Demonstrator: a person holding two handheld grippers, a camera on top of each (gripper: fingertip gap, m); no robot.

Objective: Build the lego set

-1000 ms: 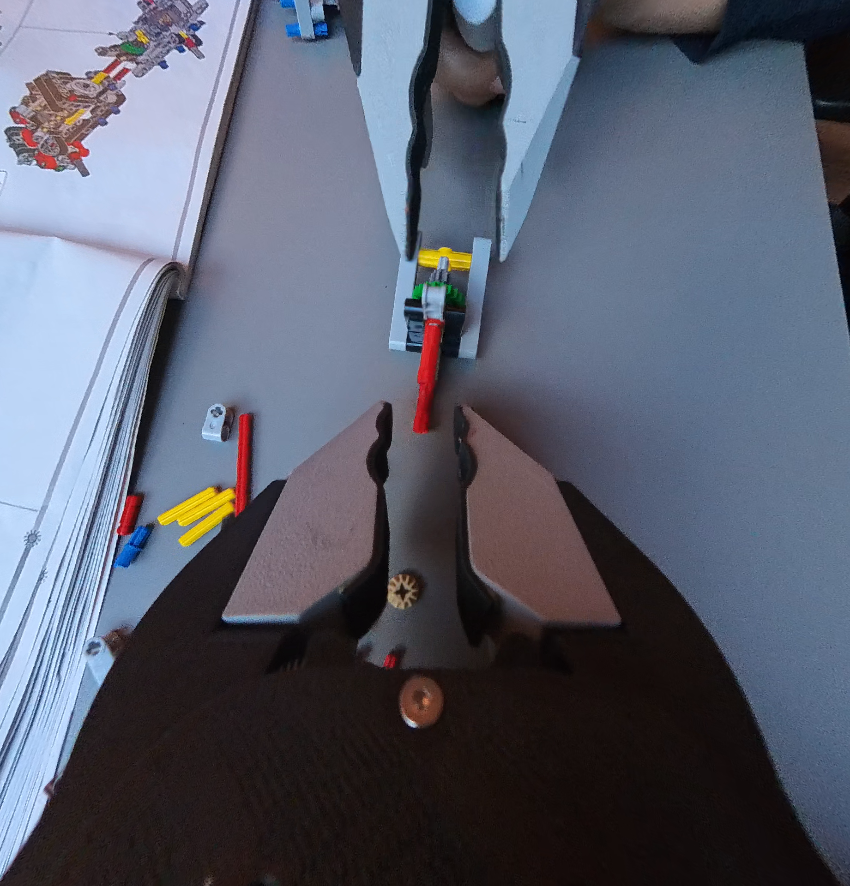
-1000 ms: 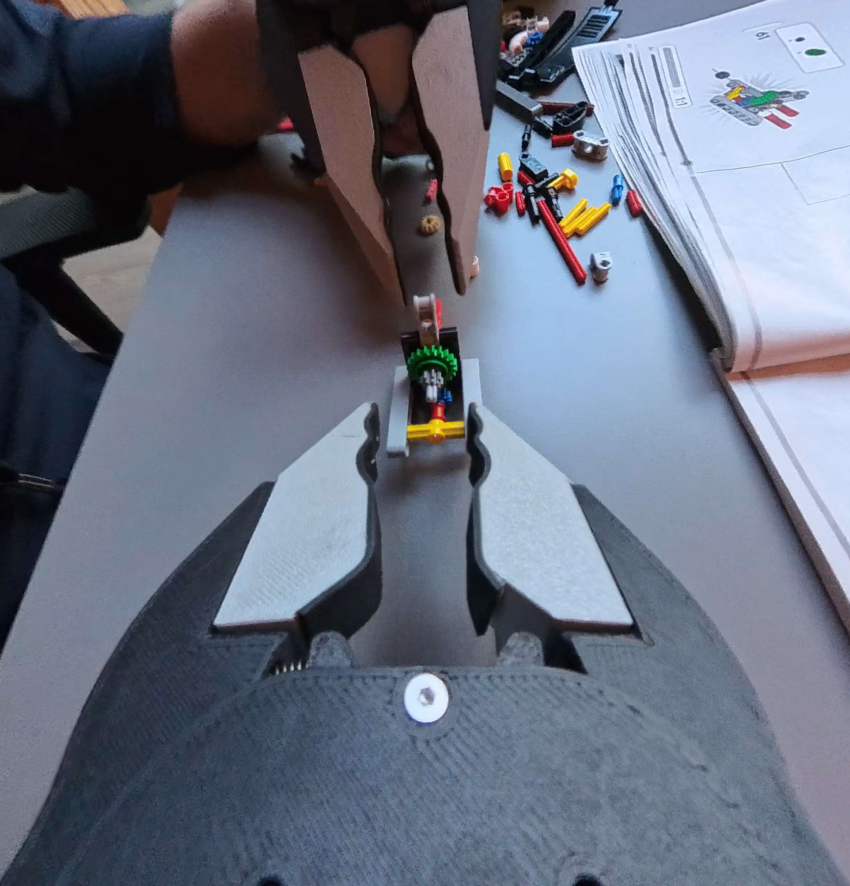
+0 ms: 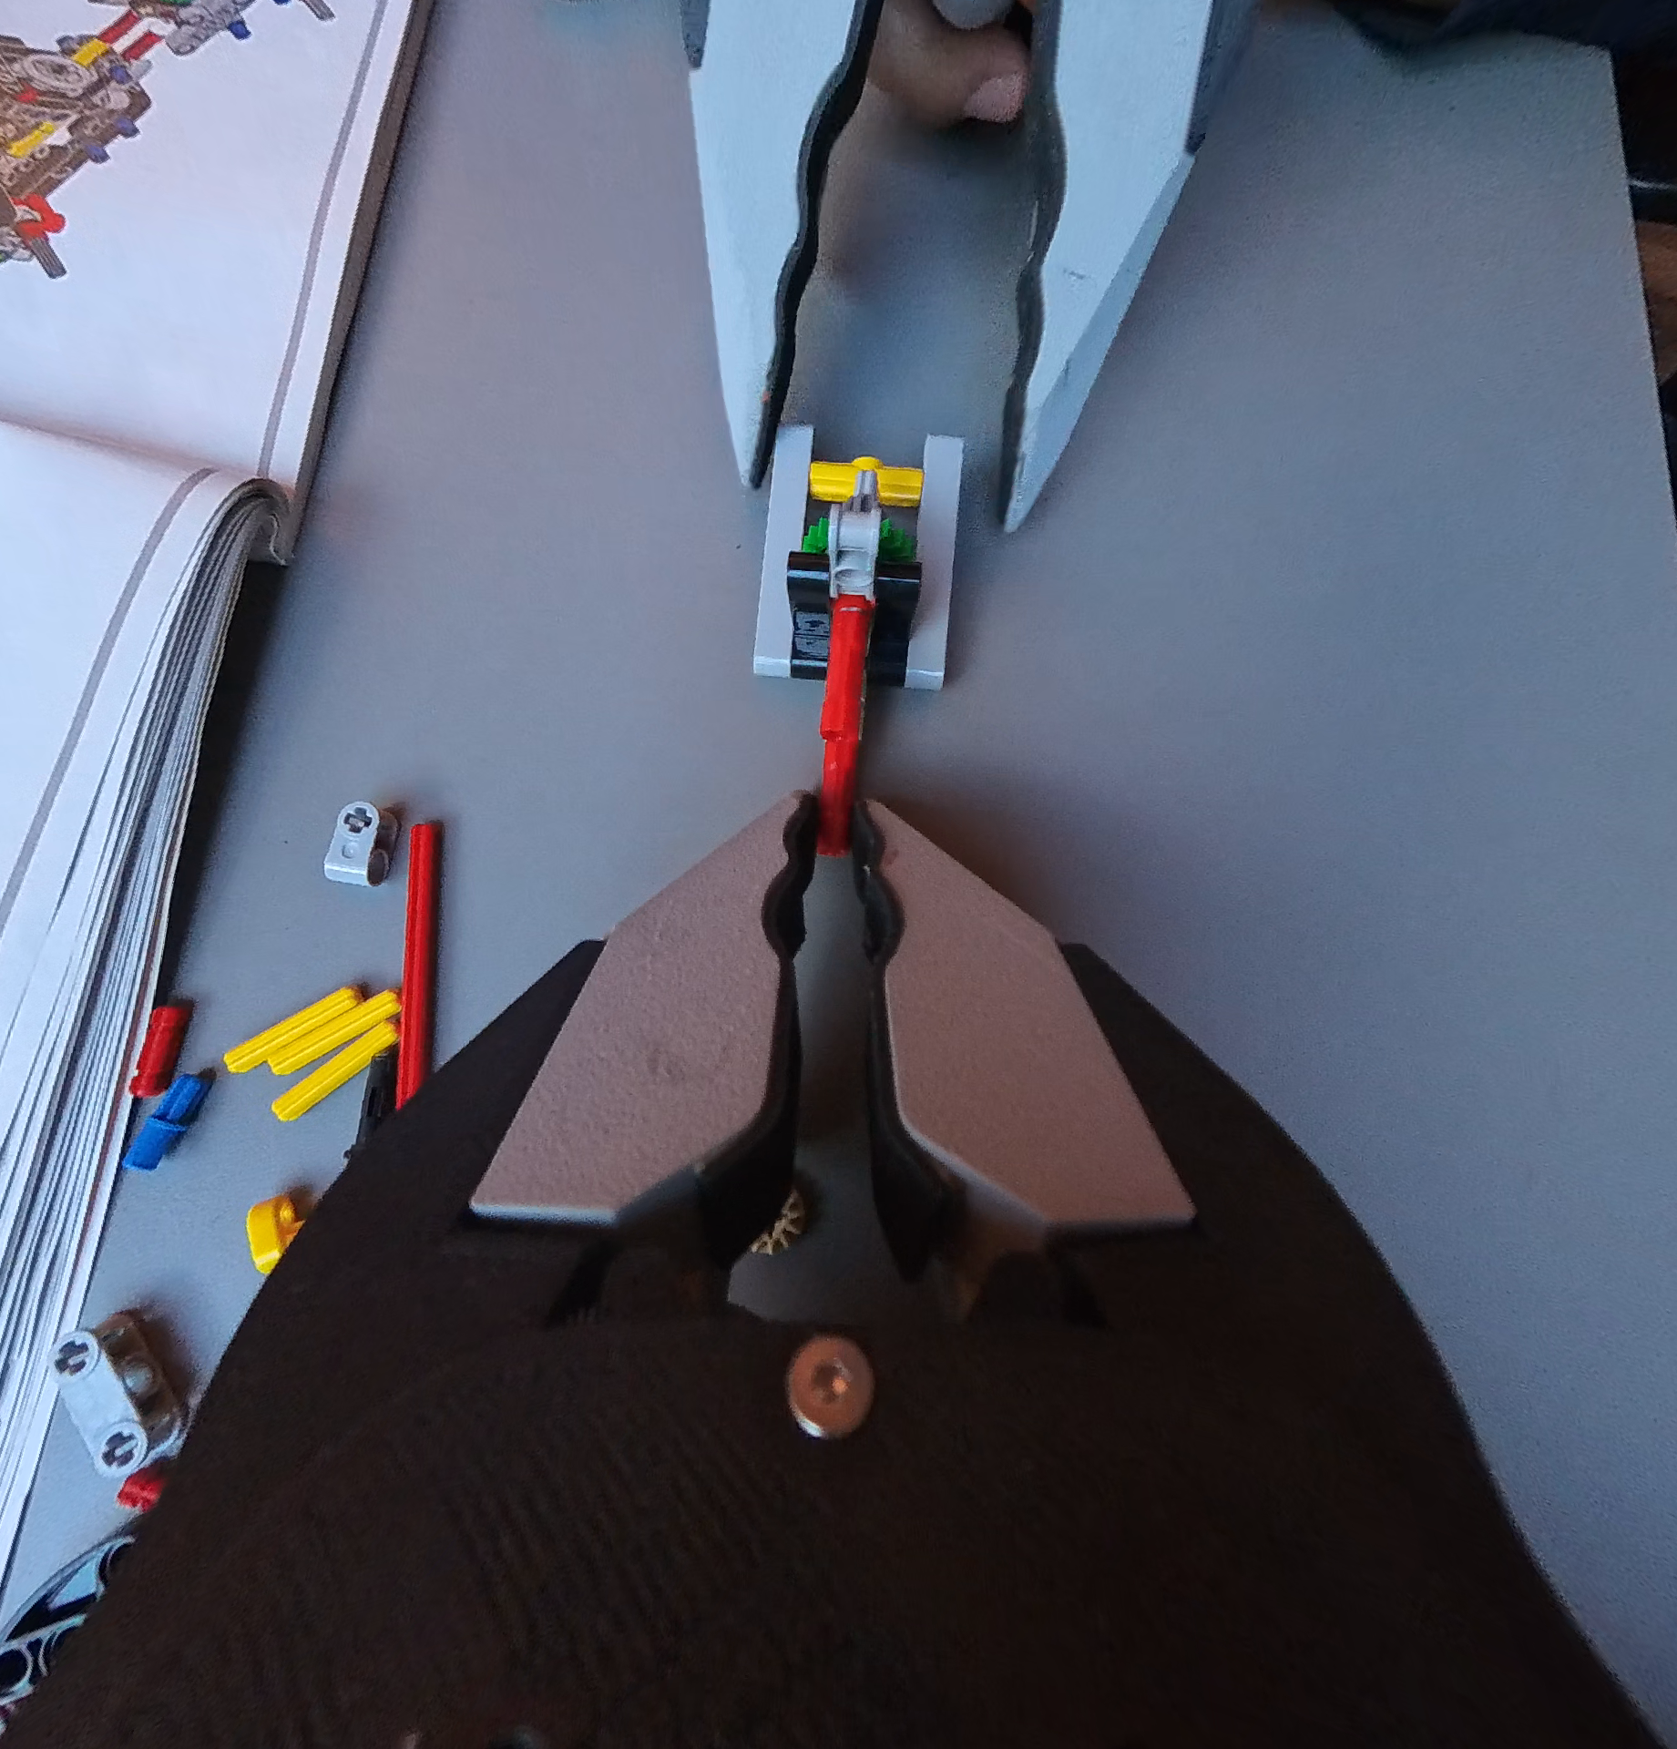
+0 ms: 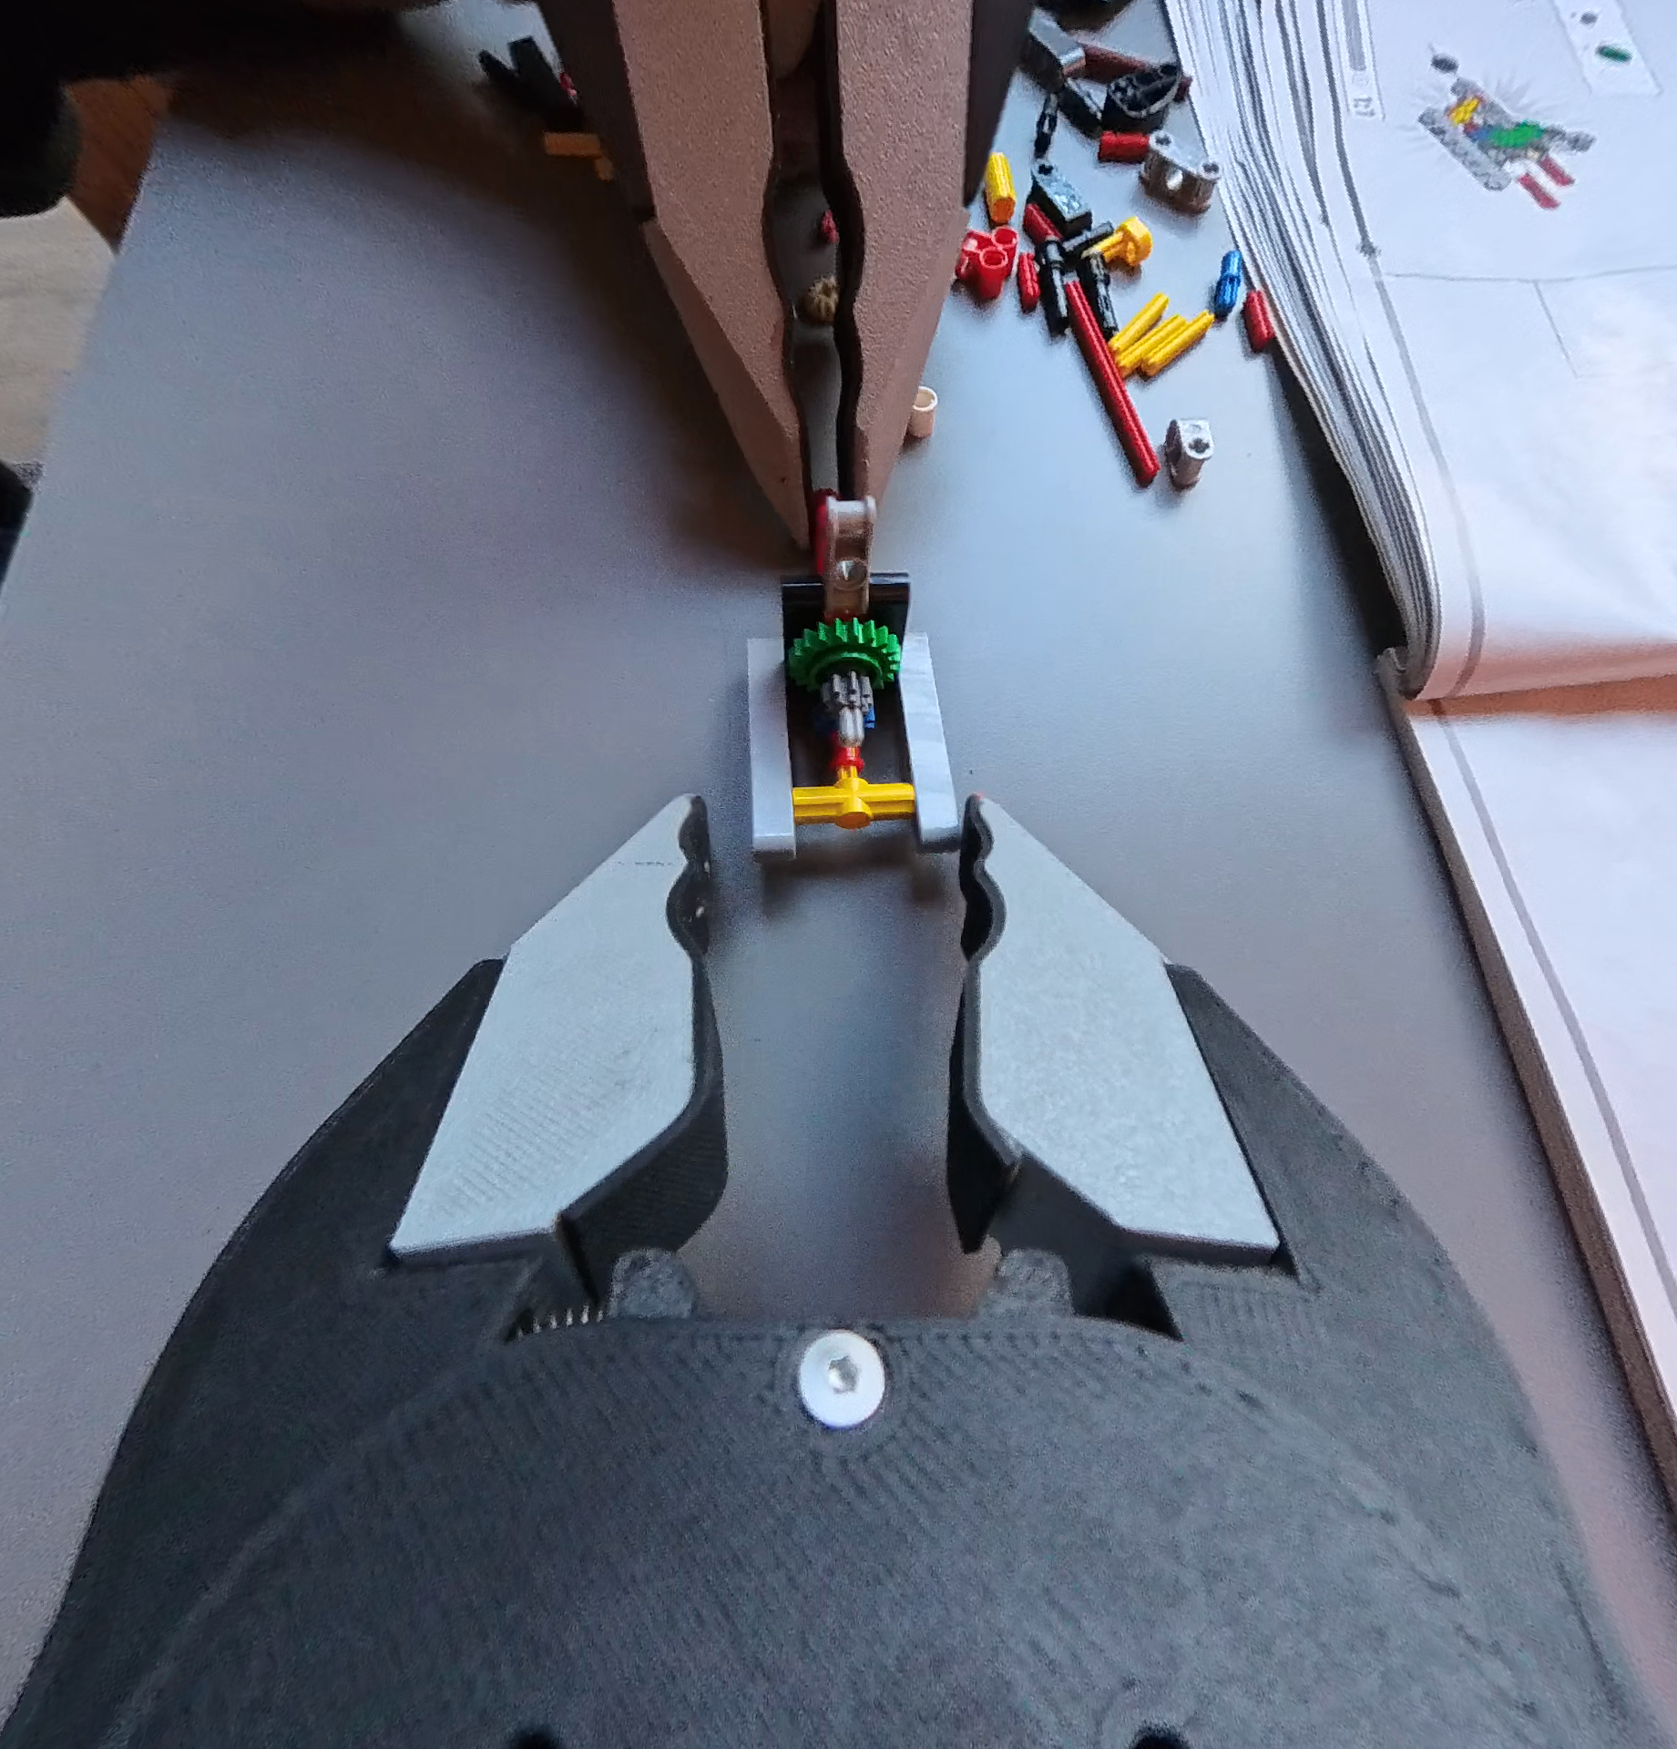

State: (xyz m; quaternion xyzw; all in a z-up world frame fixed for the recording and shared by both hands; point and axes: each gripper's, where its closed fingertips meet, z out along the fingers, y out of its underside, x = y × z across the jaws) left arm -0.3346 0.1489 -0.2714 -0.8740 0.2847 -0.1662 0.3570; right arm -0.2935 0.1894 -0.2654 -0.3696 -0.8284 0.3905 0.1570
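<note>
**Left clamped on axle, right spread**

Left gripper (image 3: 836,833): jaws clamped on the red axle (image 3: 844,700) projecting from the small grey-framed gear assembly (image 4: 848,738) on the grey table (image 3: 1289,757). Right gripper (image 4: 834,833): jaws apart, tips flanking the assembly's yellow-crossbar end, not pressing.

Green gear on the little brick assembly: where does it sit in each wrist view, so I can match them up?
Left wrist view: the green gear is upper centre, mostly hidden behind the grey connector, just below the yellow crossbar.
Right wrist view: the green gear is centre, in full view, above the yellow crossbar.
Shared landmark: the open instruction booklet, at left in the left view and at right in the right view.
</note>
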